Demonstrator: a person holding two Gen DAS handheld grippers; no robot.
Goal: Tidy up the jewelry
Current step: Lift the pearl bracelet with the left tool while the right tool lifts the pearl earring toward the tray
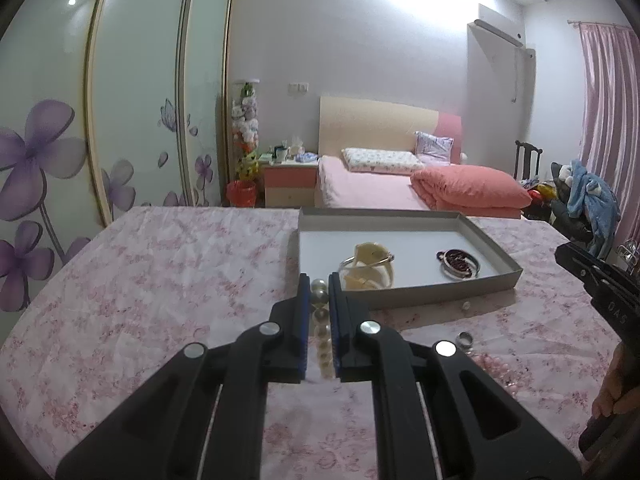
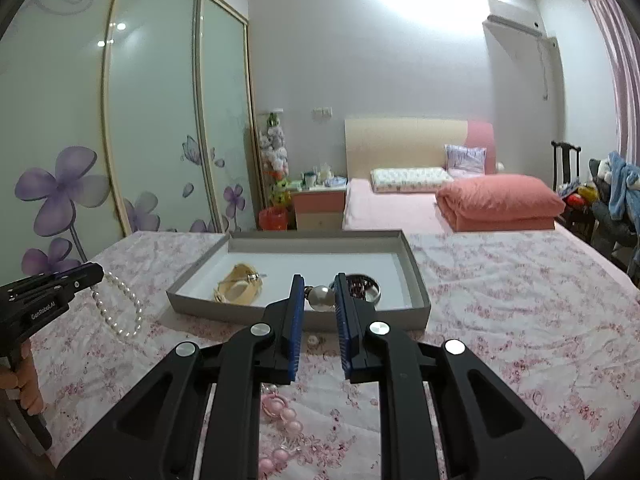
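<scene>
A shallow grey tray (image 1: pixel 500 256) (image 2: pixel 416 276) sits on the floral cloth; in it lie a yellow bangle piece (image 1: pixel 370 258) (image 2: pixel 238 286) and a dark beaded bracelet (image 1: pixel 458 264) (image 2: pixel 366 286). My left gripper (image 1: pixel 319 292) is shut on a white pearl necklace (image 1: pixel 320 344); in the right wrist view the strand (image 2: pixel 120 308) hangs from it above the cloth, left of the tray. My right gripper (image 2: pixel 320 292) is shut on a large pearl piece (image 2: pixel 322 298) in front of the tray's near wall.
A silver ring (image 1: pixel 466 340), a small stud (image 1: pixel 466 306) (image 2: pixel 313 340) and pink bead jewelry (image 1: pixel 496 368) (image 2: pixel 280 420) lie on the cloth near the tray. A bed with a pink duvet (image 1: pixel 468 188) stands behind.
</scene>
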